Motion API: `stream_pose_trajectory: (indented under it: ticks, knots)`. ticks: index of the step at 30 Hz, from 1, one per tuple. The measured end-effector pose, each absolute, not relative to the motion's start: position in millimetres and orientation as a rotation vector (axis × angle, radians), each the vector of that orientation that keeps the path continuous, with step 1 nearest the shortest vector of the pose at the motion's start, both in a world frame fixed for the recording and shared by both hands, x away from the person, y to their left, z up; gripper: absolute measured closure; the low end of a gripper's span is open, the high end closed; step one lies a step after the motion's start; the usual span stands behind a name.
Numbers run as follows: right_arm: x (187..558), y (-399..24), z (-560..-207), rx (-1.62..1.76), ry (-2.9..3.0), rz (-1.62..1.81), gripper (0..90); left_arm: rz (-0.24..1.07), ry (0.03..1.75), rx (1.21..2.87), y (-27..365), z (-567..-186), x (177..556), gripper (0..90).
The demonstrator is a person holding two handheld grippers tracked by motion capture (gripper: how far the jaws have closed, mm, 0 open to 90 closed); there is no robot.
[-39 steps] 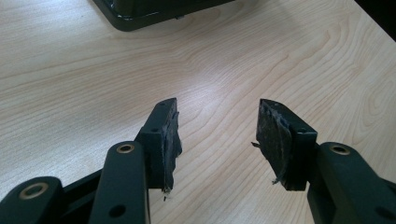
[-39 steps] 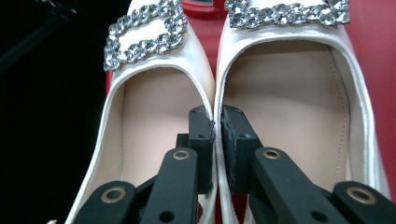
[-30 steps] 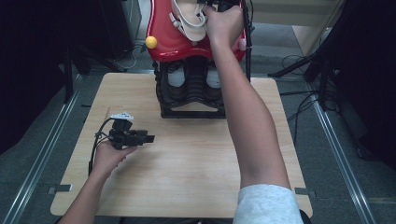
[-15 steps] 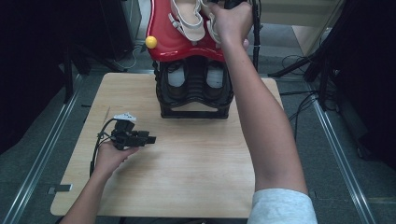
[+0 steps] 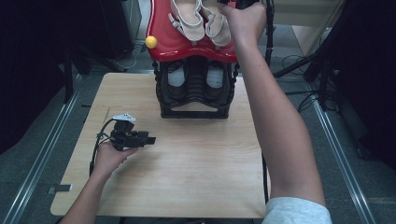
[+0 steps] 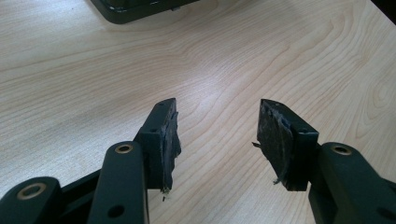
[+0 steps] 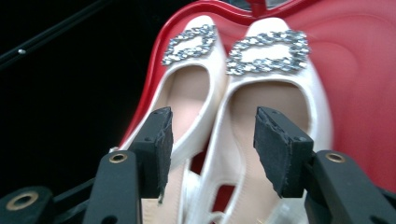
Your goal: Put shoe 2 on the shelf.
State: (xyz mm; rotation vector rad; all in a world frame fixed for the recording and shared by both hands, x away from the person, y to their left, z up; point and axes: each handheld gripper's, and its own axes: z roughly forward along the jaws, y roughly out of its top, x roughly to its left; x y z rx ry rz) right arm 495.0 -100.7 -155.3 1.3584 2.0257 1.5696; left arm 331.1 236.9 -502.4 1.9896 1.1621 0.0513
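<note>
My right gripper has just been opening, jaws apart above the cream buckled shoes at twelve o'clock; leaving carelessly could drag one off the red shelf.

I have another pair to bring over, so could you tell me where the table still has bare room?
The wooden table is bare in front of the black shoe rack, from the left gripper across to the right edge, and in narrow strips beside the rack. The red top shelf is crowded: the white buckled shoes and the right gripper occupy it.
</note>
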Motion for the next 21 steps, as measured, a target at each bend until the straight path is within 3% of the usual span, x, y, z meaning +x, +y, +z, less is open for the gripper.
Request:
stream_pose_trajectory:
  ticks: [21]
  knots:
    - [488,-167,-179,1.432,1.967,1.519,45.8,0.04,1.143,1.996,230,-502,337,47.7]
